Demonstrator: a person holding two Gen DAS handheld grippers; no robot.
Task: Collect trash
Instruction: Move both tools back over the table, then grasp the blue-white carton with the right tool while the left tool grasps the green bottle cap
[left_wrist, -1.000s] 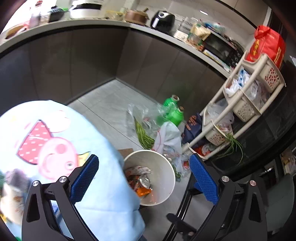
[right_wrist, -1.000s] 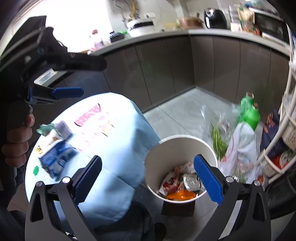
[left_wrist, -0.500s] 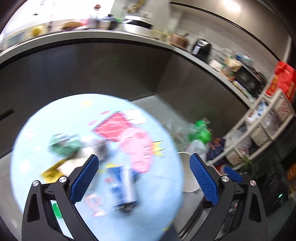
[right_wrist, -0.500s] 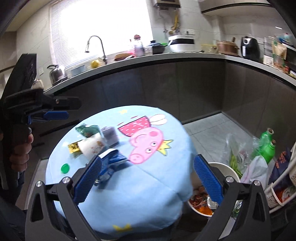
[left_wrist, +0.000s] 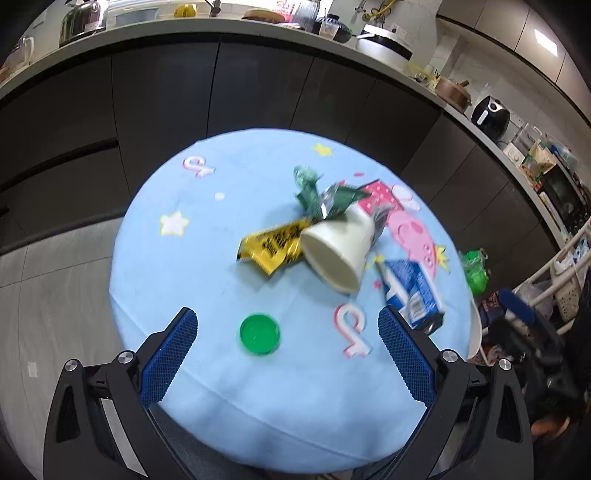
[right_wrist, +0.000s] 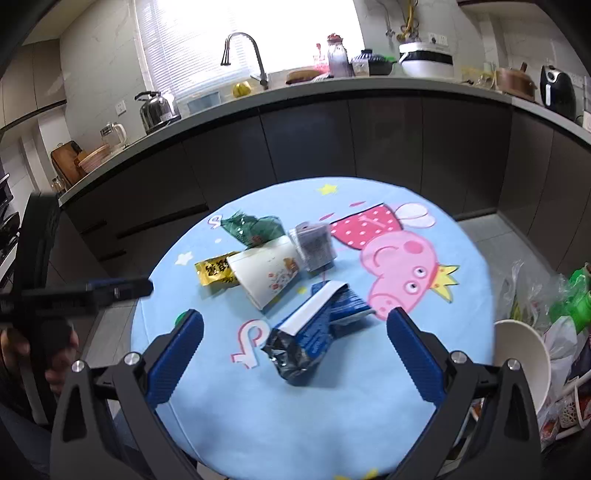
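The bin is cut off by the round table w/ its blue cloth; only its white rim shows on the right. The green lid is mostly hidden in the right view. On the table: 1 paper cup on its side, 1 yellow wrapper, 1 green wrapper, 1 blue bag, 1 small grey pack. Left gripper & right gripper: both jaws wide open, holding nothing, above the near table edge.
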